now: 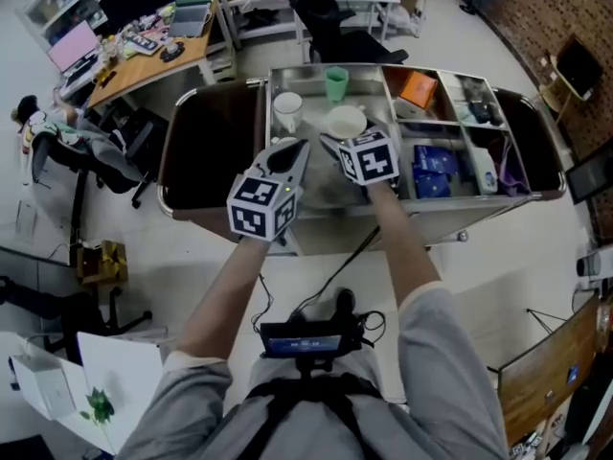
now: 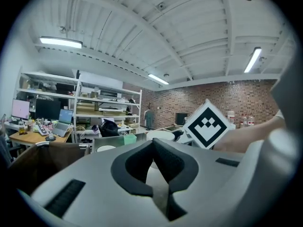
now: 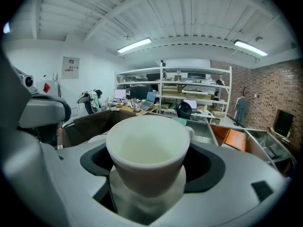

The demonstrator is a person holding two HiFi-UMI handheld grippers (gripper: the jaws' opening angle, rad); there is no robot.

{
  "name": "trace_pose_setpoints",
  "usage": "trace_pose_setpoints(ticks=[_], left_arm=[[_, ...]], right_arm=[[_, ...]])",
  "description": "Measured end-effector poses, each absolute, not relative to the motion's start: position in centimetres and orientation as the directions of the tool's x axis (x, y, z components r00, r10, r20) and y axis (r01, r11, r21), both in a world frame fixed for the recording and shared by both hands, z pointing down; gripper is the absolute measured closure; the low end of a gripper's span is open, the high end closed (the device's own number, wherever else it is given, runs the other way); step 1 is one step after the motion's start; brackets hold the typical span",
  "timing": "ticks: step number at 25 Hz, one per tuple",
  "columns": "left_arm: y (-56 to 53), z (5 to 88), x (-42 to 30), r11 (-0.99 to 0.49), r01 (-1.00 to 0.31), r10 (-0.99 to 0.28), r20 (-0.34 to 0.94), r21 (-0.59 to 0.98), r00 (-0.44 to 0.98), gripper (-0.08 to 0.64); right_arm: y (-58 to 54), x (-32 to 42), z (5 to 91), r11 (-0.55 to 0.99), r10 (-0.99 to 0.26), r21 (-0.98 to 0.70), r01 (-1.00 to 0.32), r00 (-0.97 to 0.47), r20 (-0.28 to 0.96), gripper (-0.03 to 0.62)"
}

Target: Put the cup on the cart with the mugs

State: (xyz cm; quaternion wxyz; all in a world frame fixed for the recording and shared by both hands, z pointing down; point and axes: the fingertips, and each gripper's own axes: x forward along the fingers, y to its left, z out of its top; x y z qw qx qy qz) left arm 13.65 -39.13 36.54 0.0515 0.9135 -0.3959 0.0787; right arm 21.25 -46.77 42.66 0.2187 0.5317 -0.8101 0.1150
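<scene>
Right now your right gripper (image 1: 341, 138) is clamped on the cup (image 3: 148, 145), a smooth, glossy white ceramic piece with a round rim, tapering walls and a small handle poking out at its far right side. The dark textured pads press on it from both sides, and it stands upright between them, empty inside. From your head view the cup (image 1: 346, 120) hangs over the open steel bay of the cart (image 1: 326, 69). Whether its base touches the metal cannot be told.

Your left gripper (image 1: 287, 154) is pinched closed with nothing in it. In its own view the black ribbed pads (image 2: 165, 161) meet in a sharp V. It sits just beside the right one, on the near side of the same bay.

Two others stand in that bay: a white mug (image 1: 287, 109) just left of your cup, and a translucent green cup (image 1: 336, 83) behind it near the back rim. To the right, brushed-metal dividers fence off an orange box (image 1: 418, 88) and blue packets (image 1: 433, 171). A dark brown bag (image 1: 213, 142) hangs on the cart's left end.
</scene>
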Motion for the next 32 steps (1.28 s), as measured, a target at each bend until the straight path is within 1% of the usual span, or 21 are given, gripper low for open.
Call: trace_pose_setpoints(ticks=[3,9,23,30,32], left_arm=[[-40.2,36.9,13.6,-0.659,-0.752,-0.734,0.192,0.033,0.652,0.563],[-41.3,37.1,13.0,-0.627,-0.779,-0.76,0.196,0.035,0.62,0.563],[-42.6,39.0,12.2,-0.581,-0.812,-0.788,0.215,0.051,0.577,0.563],[-42.7,38.8,12.0,-0.579,-0.814,-0.79,0.208,0.057,0.577,0.563],[-42.7,38.8,11.9,-0.579,-0.813,-0.79,0.208,0.059,0.577,0.563]], right_arm=[[-48.6,20.8,44.1,0.416,-0.798,0.047,-0.908,-0.34,0.497,0.156],[-51.4,19.2,46.3,0.436,-0.752,-0.019,-0.9,-0.376,0.542,0.156],[-55.5,19.6,51.6,0.423,-0.722,0.043,-0.905,-0.308,0.62,0.153],[-55.1,18.6,52.6,0.43,-0.691,-0.008,-0.903,-0.336,0.64,0.151],[-55.0,18.6,52.5,0.428,-0.697,0.0,-0.904,-0.331,0.636,0.106]])
